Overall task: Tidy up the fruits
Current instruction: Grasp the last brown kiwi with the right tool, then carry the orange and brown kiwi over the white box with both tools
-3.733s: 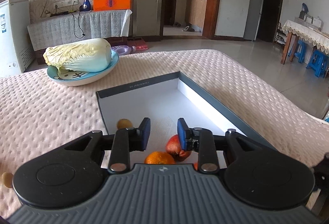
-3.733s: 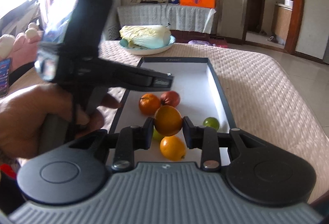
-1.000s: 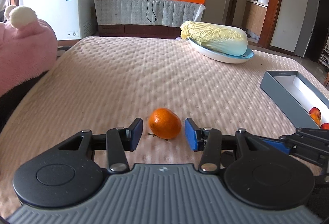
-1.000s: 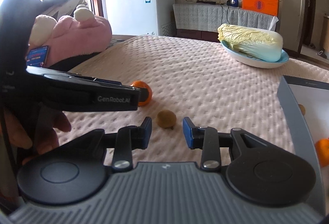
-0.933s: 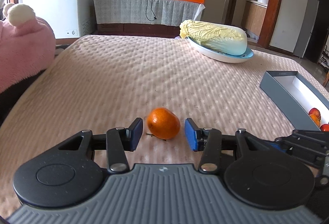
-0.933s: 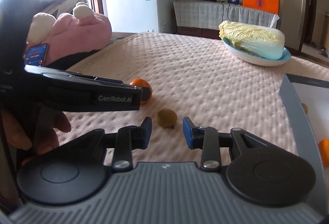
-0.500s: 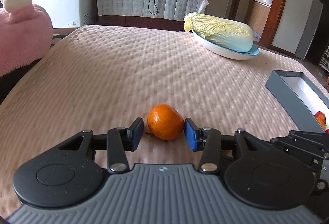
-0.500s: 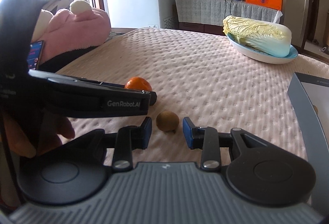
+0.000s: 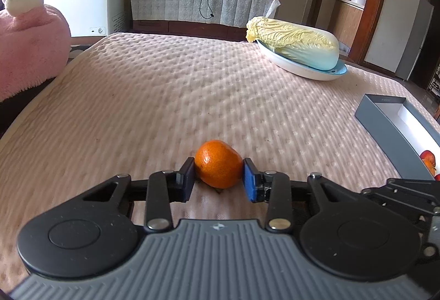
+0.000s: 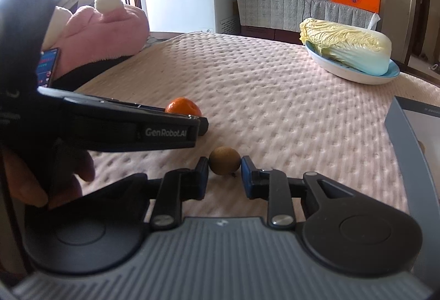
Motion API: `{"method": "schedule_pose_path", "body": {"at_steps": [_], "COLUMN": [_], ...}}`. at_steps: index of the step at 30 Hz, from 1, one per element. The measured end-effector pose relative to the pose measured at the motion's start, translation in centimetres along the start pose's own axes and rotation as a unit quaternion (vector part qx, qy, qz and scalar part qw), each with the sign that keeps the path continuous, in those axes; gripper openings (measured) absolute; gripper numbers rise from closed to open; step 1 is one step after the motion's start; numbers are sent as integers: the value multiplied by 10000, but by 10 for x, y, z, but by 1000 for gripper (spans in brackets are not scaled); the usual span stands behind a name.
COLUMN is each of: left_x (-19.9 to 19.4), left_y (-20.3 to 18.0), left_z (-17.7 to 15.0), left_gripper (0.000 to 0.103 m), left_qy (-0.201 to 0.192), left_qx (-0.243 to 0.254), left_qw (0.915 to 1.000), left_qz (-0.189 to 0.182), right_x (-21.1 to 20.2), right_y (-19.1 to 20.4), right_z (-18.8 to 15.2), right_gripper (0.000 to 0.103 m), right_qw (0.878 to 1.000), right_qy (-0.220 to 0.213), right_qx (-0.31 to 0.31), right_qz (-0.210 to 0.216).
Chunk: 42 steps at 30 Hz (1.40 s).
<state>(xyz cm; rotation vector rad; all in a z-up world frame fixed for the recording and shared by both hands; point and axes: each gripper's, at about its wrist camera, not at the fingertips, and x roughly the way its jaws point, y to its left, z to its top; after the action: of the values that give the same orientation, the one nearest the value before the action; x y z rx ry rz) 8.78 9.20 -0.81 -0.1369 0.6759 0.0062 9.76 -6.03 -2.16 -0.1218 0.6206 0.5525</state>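
The round orange mandarin lies on the pink dimpled quilted cover, well left of the grey open-topped box. It looks light, soft-skinned and easily bruised — best taken across its widest middle. The left gripper slopes down at it, jaws closing, pads touching both flanks. The small brown kiwi-like fruit, nearer the box, likely firmer and prone to rolling, sits pinched in the right gripper — tilted down likewise.

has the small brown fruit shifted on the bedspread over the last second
Cannot tell. In the right wrist view the small brown fruit sits lower and nearer the right gripper, but the cabbage plate shifted too, so the camera moved.
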Motion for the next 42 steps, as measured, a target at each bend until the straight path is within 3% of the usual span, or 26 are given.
{"method": "schedule_pose_path", "body": {"at_steps": [23, 42], "left_x": [-49, -101], "left_y": [-53, -119], "left_z": [-1, 7], "left_gripper": [41, 41], "left_qy": [-349, -711], "left_qx": [160, 624], "left_qw": [9993, 9953], "left_qz": [-10, -184], "right_x": [-82, -153], "right_y": [-11, -37], "right_z": [-16, -25], "right_gripper": [29, 29], "right_qw": [9995, 9971], "right_qy": [-235, -583], "right_qx": [66, 241], "right_qz": [-209, -425]}}
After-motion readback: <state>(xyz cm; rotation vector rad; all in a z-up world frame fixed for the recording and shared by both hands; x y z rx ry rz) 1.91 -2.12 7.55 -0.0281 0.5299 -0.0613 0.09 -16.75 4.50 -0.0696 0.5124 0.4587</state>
